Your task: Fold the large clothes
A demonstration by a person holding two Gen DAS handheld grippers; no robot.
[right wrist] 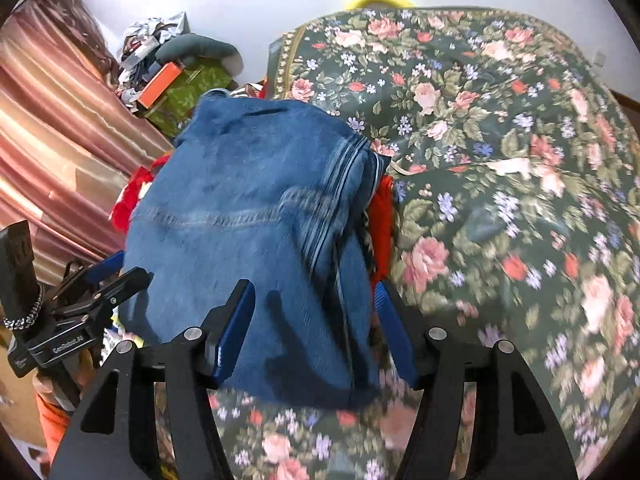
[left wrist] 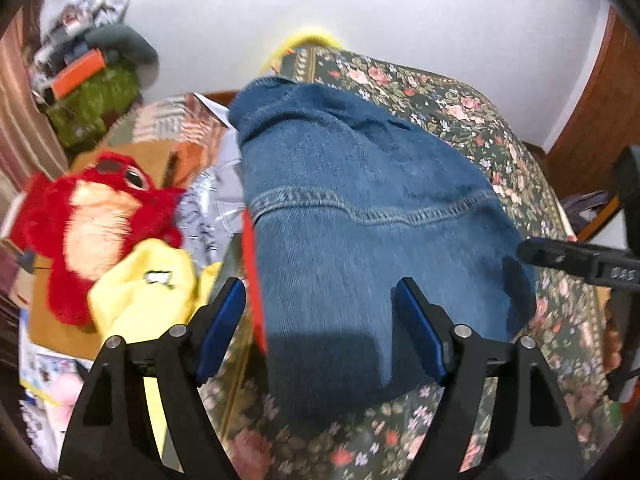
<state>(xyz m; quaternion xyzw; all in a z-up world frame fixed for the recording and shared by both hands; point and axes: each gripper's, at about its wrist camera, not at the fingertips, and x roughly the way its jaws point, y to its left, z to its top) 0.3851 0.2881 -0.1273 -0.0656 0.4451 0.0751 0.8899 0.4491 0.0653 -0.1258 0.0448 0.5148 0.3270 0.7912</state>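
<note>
Folded jeans on floral cover, both grippers open.
Left gripper [left wrist: 320, 312] and right gripper [right wrist: 316, 312] each have fingers spread wide, holding nothing; blue jeans [left wrist: 360, 216] lie folded between and ahead of the fingertips, on the floral bedspread [right wrist: 500, 160].
</note>
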